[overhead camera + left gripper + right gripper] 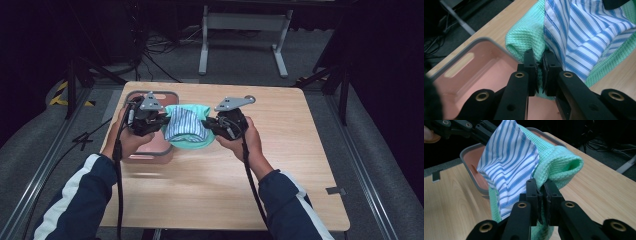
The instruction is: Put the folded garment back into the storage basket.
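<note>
A mint-green waffle cloth (192,141) and a blue-and-white striped cloth (184,125) hang together between my two grippers above the table. My left gripper (162,121) is shut on their left edge, next to a pink bin (150,150). My right gripper (208,125) is shut on their right edge. In the left gripper view the jaws of the left gripper (540,60) pinch the green cloth (526,35) with the striped cloth (584,32) beside it. In the right gripper view the right gripper (541,185) clamps the green cloth (559,162) beside the striped cloth (509,165).
The pink bin (481,72) with a grey rim (467,160) sits at the left of the wooden table (280,145). Its inside looks bare. Bare tabletop lies in front and to the right. Beyond the table are a dark floor, cables and a metal stand (245,30).
</note>
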Demonstrator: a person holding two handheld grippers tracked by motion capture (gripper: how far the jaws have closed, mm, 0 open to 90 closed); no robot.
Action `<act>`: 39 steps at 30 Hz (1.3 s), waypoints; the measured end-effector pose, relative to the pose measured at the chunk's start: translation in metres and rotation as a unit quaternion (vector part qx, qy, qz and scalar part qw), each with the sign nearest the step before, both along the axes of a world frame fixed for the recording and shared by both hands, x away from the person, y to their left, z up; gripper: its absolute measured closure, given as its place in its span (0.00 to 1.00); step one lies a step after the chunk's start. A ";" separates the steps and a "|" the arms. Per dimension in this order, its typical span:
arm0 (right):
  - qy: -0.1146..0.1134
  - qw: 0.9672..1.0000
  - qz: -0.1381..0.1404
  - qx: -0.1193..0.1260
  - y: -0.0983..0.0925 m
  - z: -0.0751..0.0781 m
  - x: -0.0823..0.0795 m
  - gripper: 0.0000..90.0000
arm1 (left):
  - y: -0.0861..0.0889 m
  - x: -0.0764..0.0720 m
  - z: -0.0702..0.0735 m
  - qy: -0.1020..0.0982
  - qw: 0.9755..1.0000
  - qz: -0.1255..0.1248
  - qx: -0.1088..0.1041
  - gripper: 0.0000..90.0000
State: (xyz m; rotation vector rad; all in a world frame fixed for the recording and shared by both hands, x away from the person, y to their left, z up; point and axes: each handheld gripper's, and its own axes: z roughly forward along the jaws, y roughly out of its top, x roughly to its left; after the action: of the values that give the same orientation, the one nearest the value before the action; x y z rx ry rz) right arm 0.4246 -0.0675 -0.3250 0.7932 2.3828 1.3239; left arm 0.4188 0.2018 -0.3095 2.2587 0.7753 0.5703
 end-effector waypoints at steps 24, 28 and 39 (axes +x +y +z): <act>0.008 0.998 0.061 -0.011 0.107 -0.015 0.029 0.93 | 0.073 -0.002 -0.005 0.000 0.995 0.095 0.037 0.93; 0.015 0.998 0.060 -0.015 0.115 -0.020 0.036 0.93 | 0.075 0.001 -0.010 0.003 0.994 0.100 0.039 0.93; 0.030 0.998 0.051 -0.027 0.131 -0.038 0.051 0.93 | 0.085 0.016 -0.026 0.011 0.992 0.121 0.044 0.93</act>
State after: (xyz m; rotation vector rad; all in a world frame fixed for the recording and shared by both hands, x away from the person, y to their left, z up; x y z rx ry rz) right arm 0.4751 0.0639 -0.3627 0.7153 2.5248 1.2854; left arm 0.4344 0.2867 -0.3356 2.2697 1.0632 0.7055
